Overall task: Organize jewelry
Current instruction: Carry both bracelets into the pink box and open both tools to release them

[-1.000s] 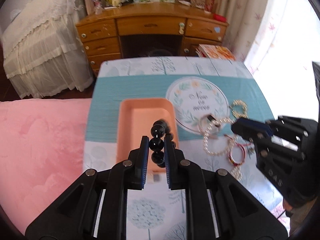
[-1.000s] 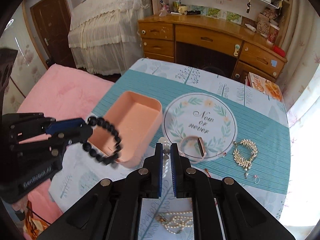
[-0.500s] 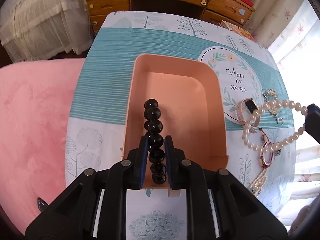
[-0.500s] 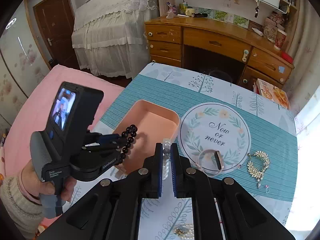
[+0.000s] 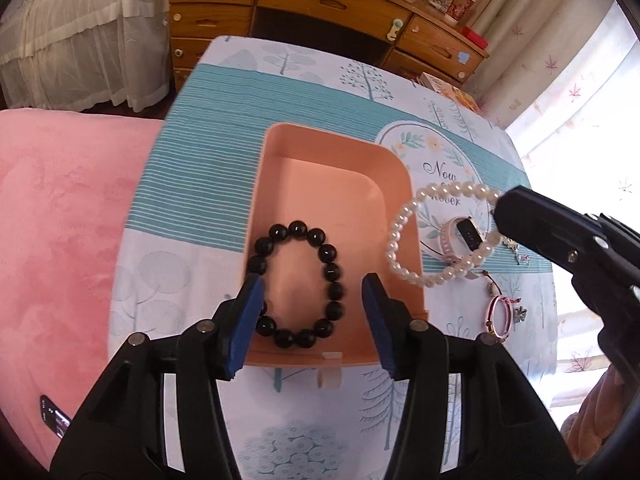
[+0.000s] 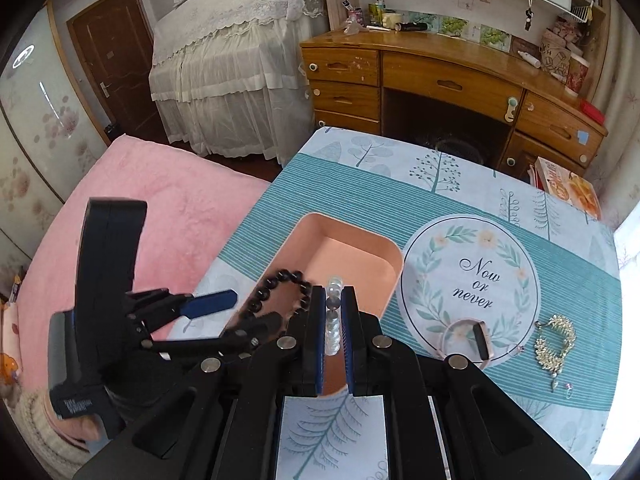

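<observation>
Here, in the left wrist view, the left gripper point(image 5: 311, 320) has its blue-padded fingers point(image 5: 245, 320) spread wide with nothing held. Between them, down in the peach tray point(image 5: 276, 184), lies the black bead bracelet point(image 5: 298, 285) as a flat ring on the tray floor, its left beads close to the left finger, though whether they touch cannot be told. The tray sits on the table point(image 5: 208, 184), covered by a teal and white cloth printed with trees. To the right of the fingers, the right gripper point(image 5: 504, 210) reaches in with the pearl bracelet point(image 5: 436, 236) hanging from its tip, the loop suspended over the tray's right wall. Beyond the pearls a pink watch point(image 5: 460, 240) lies on the round printed motif, and a pink cord bracelet point(image 5: 500, 314) lies on the cloth further right of the fingers.

In the right wrist view, the right gripper point(image 6: 333, 336) has its fingers point(image 6: 318, 336) drawn nearly together, pinching the pearl bracelet point(image 6: 334, 320), whose beads stand in a column between the pads. Just ahead sits the peach tray point(image 6: 360, 248). To the left of the fingers the left gripper point(image 6: 236, 320) spreads over the tray's near corner, the black bead bracelet point(image 6: 286, 292) lying between its tips. To the right lie the pink watch point(image 6: 476, 340) and a gold leaf bracelet point(image 6: 556, 340) on the table point(image 6: 440, 184).
</observation>
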Available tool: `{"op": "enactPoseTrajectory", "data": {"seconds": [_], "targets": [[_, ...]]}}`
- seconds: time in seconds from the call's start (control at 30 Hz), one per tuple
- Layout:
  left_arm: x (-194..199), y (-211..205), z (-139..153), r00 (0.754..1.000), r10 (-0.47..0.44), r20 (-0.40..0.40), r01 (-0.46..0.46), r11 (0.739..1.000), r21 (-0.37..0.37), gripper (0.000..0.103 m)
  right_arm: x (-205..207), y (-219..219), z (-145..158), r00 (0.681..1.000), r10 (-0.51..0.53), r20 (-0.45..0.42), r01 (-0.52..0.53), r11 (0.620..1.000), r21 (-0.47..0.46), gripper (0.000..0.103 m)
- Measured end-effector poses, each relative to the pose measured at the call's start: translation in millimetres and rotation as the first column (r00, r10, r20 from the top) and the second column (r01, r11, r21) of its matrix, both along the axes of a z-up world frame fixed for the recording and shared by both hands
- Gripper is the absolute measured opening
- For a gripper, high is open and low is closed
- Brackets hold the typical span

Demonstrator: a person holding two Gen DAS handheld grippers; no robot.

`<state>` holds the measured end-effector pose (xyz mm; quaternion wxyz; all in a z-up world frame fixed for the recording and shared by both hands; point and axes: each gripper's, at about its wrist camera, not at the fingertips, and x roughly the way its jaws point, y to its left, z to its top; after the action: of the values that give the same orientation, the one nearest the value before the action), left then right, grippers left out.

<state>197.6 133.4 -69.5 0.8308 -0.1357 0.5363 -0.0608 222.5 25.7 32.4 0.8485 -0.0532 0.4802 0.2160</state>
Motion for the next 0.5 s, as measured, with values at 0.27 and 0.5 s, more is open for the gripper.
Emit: {"op": "enactPoseTrajectory", "data": {"seconds": [0.27, 0.5], "targets": [[2, -15, -15, 1.0, -0.015, -0.009, 0.015, 1.0, 0.013, 0.048, 14, 5, -12, 1.0, -0.009, -0.017, 0.009, 1.0, -0.011, 0.007], [-11, -10, -13, 1.0, 0.003, 0.025, -0.004, 0.998, 0.055, 0.048, 33, 14, -27, 0.999, -0.009, -0.033, 0.009, 1.0, 0.009, 0.007]]}}
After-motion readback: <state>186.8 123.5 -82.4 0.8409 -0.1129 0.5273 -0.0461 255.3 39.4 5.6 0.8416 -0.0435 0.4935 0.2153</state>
